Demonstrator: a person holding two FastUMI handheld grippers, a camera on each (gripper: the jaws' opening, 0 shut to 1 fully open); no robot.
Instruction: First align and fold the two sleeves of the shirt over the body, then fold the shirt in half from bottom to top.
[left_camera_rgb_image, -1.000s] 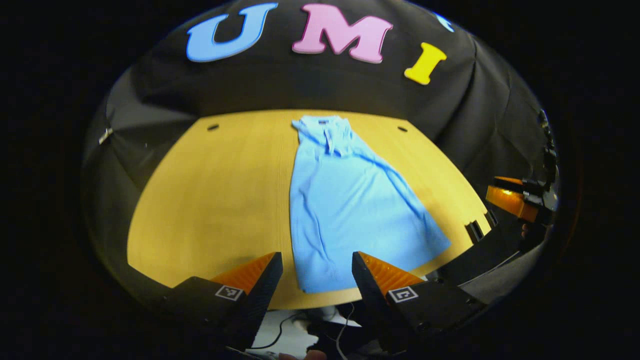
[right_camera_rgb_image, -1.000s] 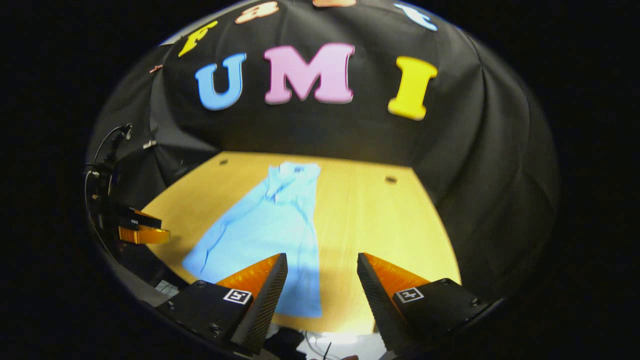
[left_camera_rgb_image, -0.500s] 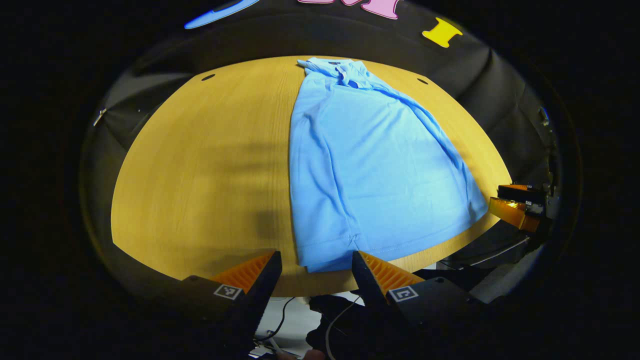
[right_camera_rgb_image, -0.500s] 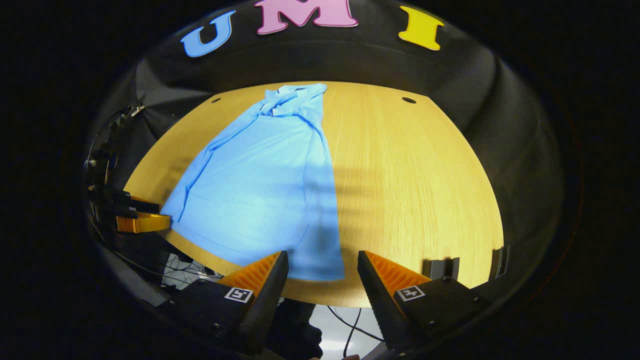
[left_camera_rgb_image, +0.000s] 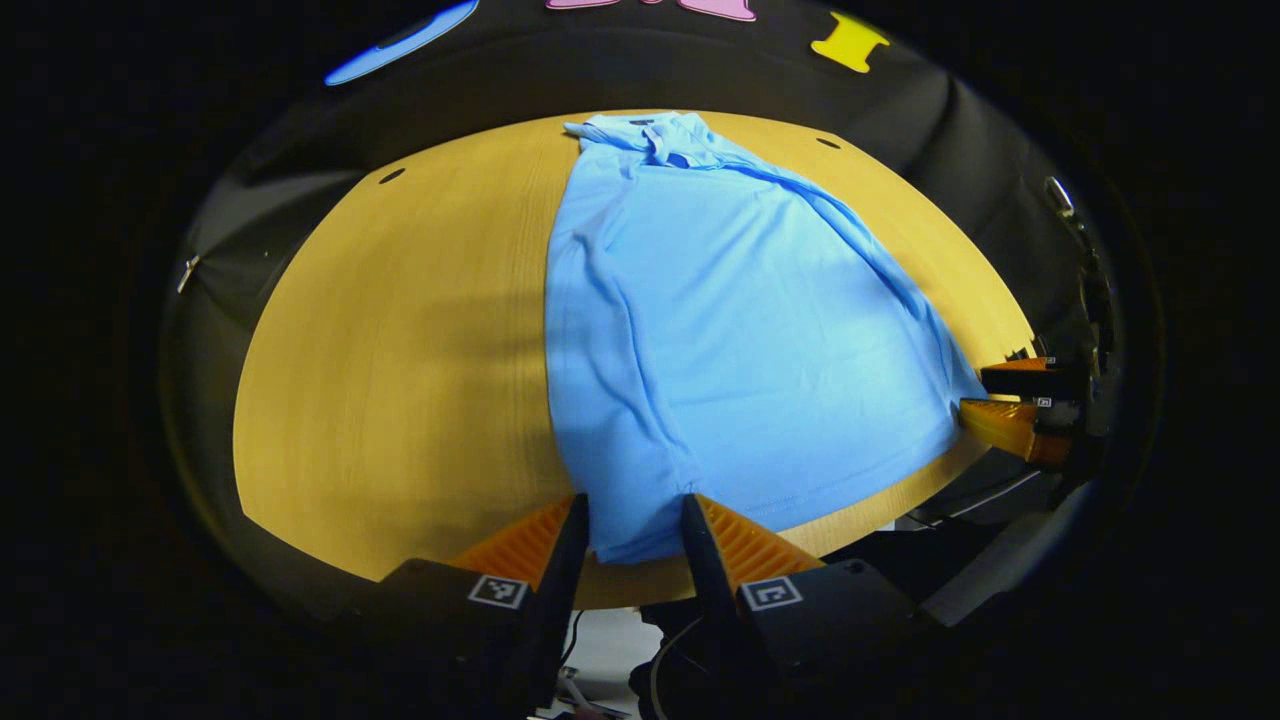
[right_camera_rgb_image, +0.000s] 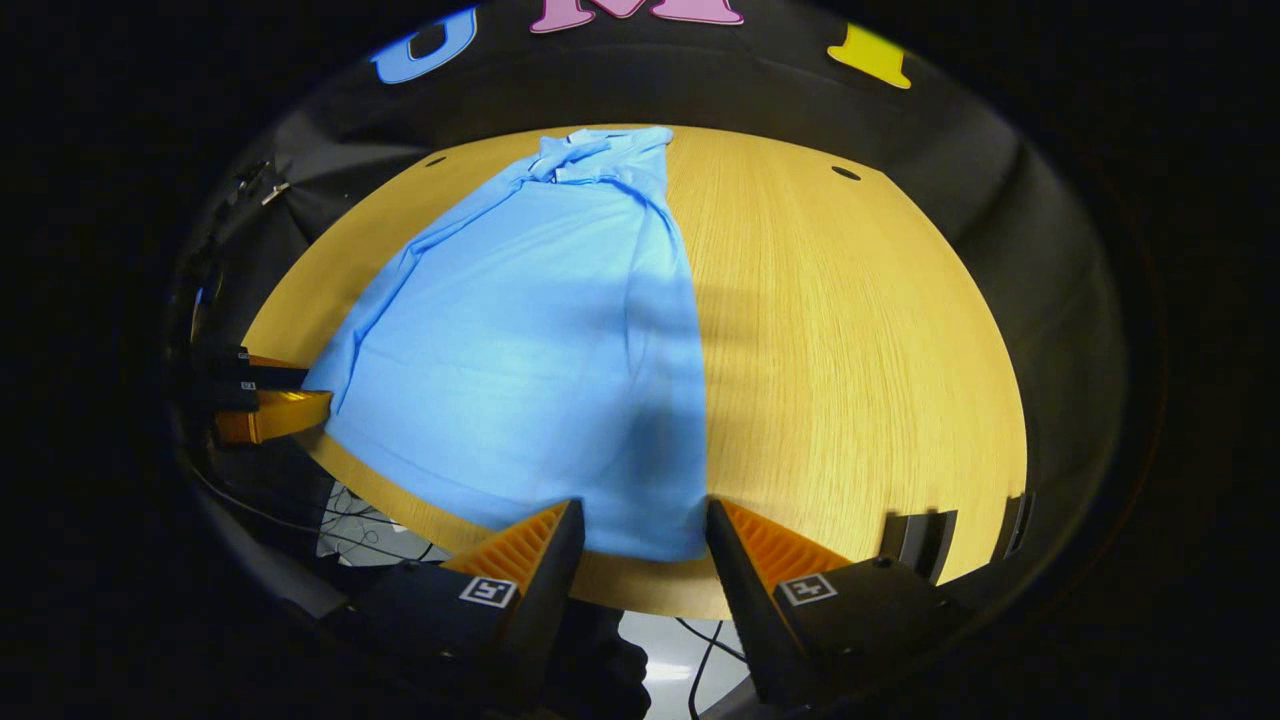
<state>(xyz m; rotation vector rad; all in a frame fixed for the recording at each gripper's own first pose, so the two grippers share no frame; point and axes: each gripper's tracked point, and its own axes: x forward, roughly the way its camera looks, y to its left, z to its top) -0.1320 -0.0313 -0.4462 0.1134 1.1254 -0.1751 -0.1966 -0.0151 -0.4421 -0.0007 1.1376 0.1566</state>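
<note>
Right now the light-blue shirt (left_camera_rgb_image: 740, 340) lies flat on the wooden table (left_camera_rgb_image: 400, 360), collar at the far edge, hem at the near edge, with both sleeves apparently already folded in over the body; the folds near the collar are too bunched to read clearly.

From the left gripper view, the left gripper (left_camera_rgb_image: 634, 520) hangs at the near table edge with its jaws spread, and the shirt's near hem corner sits in the gap between them. Whether the fingers touch the cloth I cannot tell. Beyond it, off to the right of those jaws, the right gripper (left_camera_rgb_image: 1010, 398) sits at the hem's other corner, its jaws parted and partly cut off by the edge of the view.

From the right gripper view, the right gripper (right_camera_rgb_image: 645, 525) is likewise released, the other hem corner lying between its fingers. Below the table edge, cables (right_camera_rgb_image: 370, 520) show dimly on the floor.
</note>
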